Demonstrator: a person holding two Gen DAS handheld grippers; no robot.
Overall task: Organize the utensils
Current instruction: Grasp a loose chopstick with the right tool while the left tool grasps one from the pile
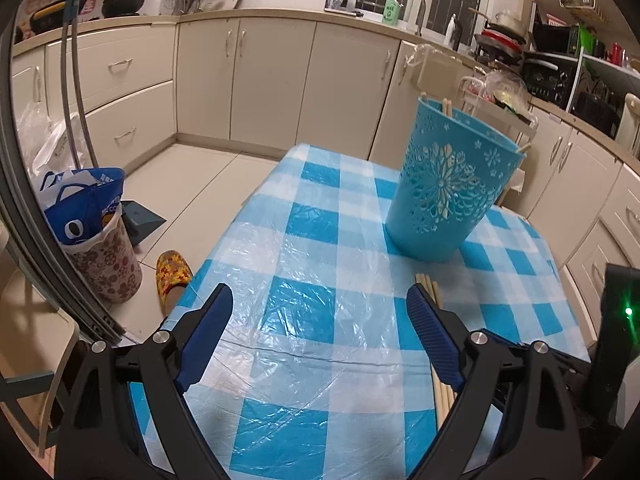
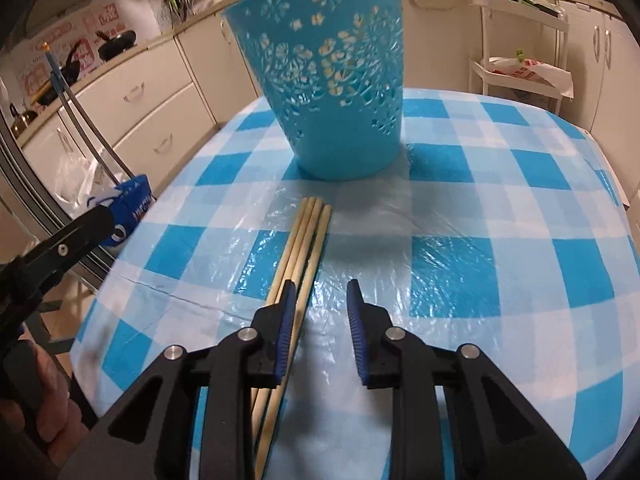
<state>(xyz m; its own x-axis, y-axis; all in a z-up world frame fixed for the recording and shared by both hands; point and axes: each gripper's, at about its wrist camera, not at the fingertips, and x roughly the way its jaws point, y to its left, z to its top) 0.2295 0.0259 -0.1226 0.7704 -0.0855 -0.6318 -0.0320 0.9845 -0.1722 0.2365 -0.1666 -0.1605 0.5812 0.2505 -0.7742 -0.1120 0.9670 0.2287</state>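
Table cover (image 2: 460, 208): glossy, crinkled plastic sheet, checked blue and white. Basket (image 2: 332, 80): smooth matt blue plastic with cut-out snowflake pattern; chopsticks (image 2: 308, 236): pale bare wood, matt. Right gripper (image 2: 320, 320): black matt plastic, ribbed blue pads (image 2: 286, 328), shiny metal pivot pins.

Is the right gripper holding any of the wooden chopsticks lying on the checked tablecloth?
No: the right gripper has its jaws open, and the pale wooden chopsticks lie flat on the blue-and-white checked tablecloth, beside the left jaw.
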